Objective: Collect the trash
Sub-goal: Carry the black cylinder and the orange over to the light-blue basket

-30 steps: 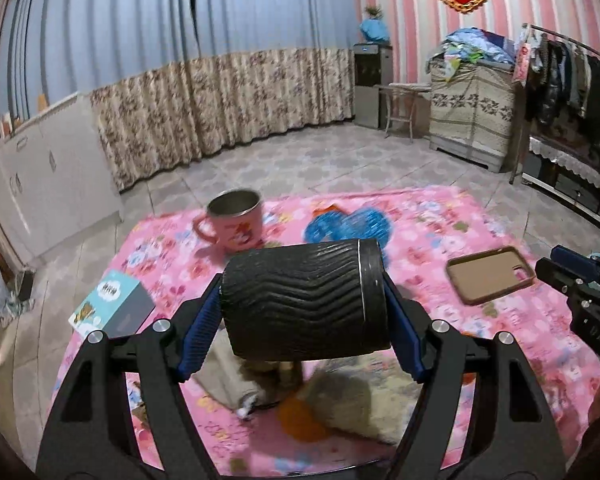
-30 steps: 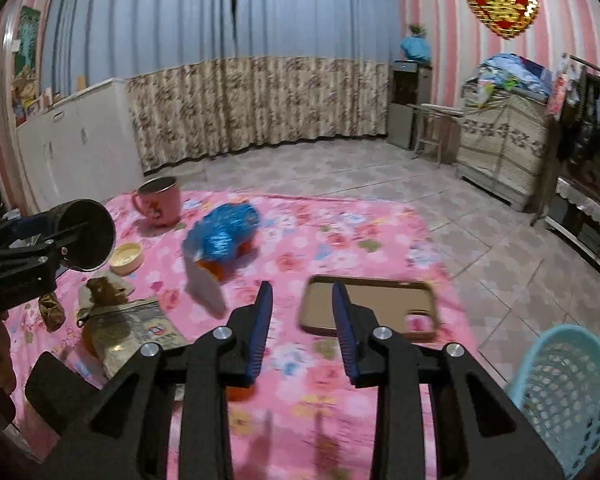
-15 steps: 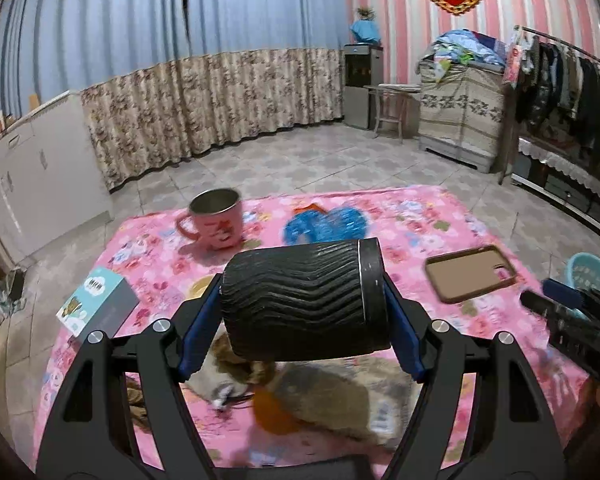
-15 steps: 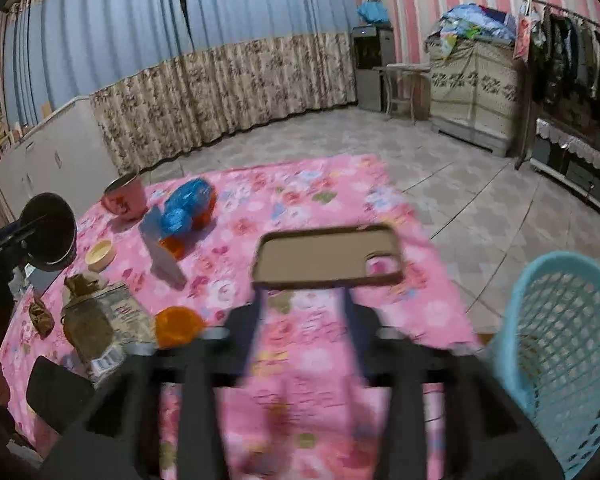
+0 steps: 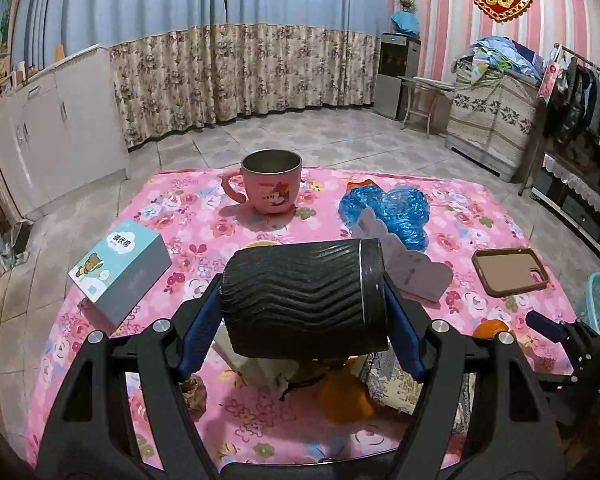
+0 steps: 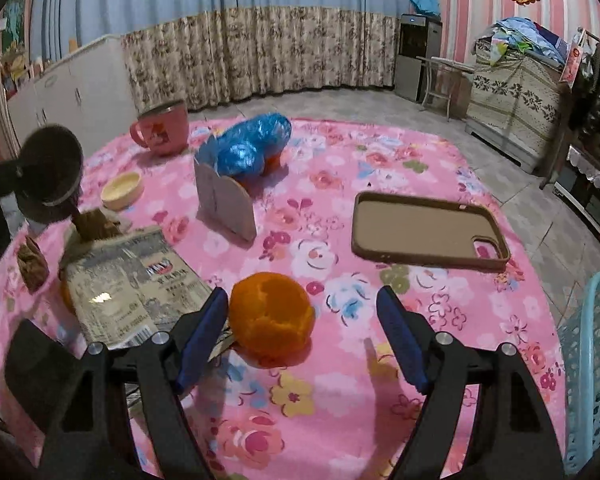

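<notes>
Gripping a black ribbed cup (image 5: 300, 300) sideways between their blue pads, the left tongs (image 5: 302, 328) are closed on it, its rim turned to the right, and they hold it above the bench (image 5: 228, 420) with its pink flowered cloth. The right tongs (image 6: 300, 332) stand wide open and hold nothing; an orange peel (image 6: 271, 318) lies on the cloth between their 2 fingers, just beside the left pad and well apart from the right one. To the left of the peel lies a flattened printed wrapper (image 6: 128, 284), partly under the left finger of the right tongs, with a small brown crumpled scrap (image 6: 32, 266) near the bench's left edge and another brown scrap (image 6: 96, 222) at the wrapper's far end. At the right edge, beside the bench, stands a light blue mesh basket (image 6: 592, 364). Further out, a brown phone case (image 6: 424, 232) lies flat with its hollow side up, and a pale folded card (image 6: 224, 204) stands upright near the middle. A small cream dish (image 6: 123, 190) sits left of the card. In the left wrist view a light blue box (image 5: 120, 268) with a bear picture rests near the left edge. Behind the card lies a crumpled blue plastic bag (image 6: 248, 150) with something orange showing beneath it, and at the far side stands a pink mug (image 5: 270, 182) with a metal lining.
</notes>
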The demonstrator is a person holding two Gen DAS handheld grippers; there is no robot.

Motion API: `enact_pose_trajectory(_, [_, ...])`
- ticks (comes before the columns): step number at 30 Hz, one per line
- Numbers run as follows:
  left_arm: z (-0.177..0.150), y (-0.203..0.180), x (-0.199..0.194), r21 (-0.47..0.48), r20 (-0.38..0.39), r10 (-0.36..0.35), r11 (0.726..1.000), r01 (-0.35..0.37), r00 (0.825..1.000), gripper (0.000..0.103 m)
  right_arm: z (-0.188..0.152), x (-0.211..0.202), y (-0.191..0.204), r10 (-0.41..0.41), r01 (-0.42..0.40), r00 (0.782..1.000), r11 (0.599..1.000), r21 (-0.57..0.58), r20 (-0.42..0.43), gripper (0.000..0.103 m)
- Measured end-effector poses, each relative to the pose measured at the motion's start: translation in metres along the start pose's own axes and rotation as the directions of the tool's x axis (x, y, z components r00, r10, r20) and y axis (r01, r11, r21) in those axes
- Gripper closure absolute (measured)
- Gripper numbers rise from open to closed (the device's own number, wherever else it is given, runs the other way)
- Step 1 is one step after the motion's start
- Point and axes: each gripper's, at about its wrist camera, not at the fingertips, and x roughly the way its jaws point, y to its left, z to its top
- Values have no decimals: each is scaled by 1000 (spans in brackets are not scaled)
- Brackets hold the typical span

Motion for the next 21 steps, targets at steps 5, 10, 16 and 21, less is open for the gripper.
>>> enact_pose_trajectory(5, [0, -3, 3, 4, -5, -5, 1000, 5, 1000, 31, -1, 2, 2, 60, -60, 998, 998, -8, -21, 46])
enact_pose_trajectory(10, [-3, -8, 6, 16, -12, 1, 1000, -1, 1000, 31, 0, 0, 8, 104, -104, 994, 994, -23, -27, 63])
enact_pose_trajectory(16, [-5, -14, 7, 36, -12, 6, 999, -6, 1000, 31, 3, -5, 0, 103, -103, 995, 995, -16, -4, 73])
enact_pose_trajectory(21, [-4, -23, 4, 60, -4, -5, 998, 5, 1000, 31, 7, -21, -15, 91, -91, 995, 996, 7, 35, 73])
